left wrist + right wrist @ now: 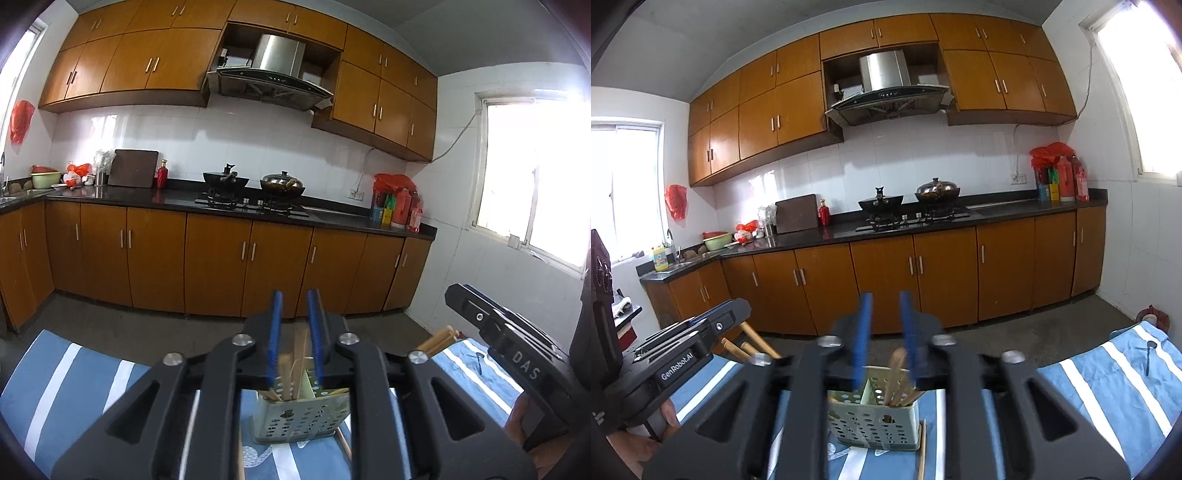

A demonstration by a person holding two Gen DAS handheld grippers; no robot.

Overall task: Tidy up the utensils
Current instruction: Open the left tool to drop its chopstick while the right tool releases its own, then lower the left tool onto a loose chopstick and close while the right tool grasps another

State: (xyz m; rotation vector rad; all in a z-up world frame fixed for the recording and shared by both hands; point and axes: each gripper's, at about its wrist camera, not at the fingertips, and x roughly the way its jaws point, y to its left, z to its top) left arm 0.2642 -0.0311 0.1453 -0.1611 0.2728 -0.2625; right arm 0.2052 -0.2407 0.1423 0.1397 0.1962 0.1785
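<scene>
A pale green perforated utensil holder (301, 417) stands on a blue-and-white striped cloth (74, 387); it also shows in the right wrist view (875, 421). Wooden chopsticks and a wooden spoon (895, 373) stand in it. My left gripper (295, 306) hovers above the holder, blue pads a little apart, with a chopstick (300, 354) rising between them; contact is unclear. My right gripper (884, 306) is open and empty above the holder. Each gripper shows at the edge of the other's view, with wooden chopstick ends (750, 343) near the left one. A loose chopstick (922, 446) lies beside the holder.
A dark small utensil (1149, 356) lies on the cloth at the right. Beyond the table is grey floor, then brown base cabinets (221, 258) with a black counter, a stove with two woks (282, 184) and bottles (402, 210). A sink (676, 264) is at the left.
</scene>
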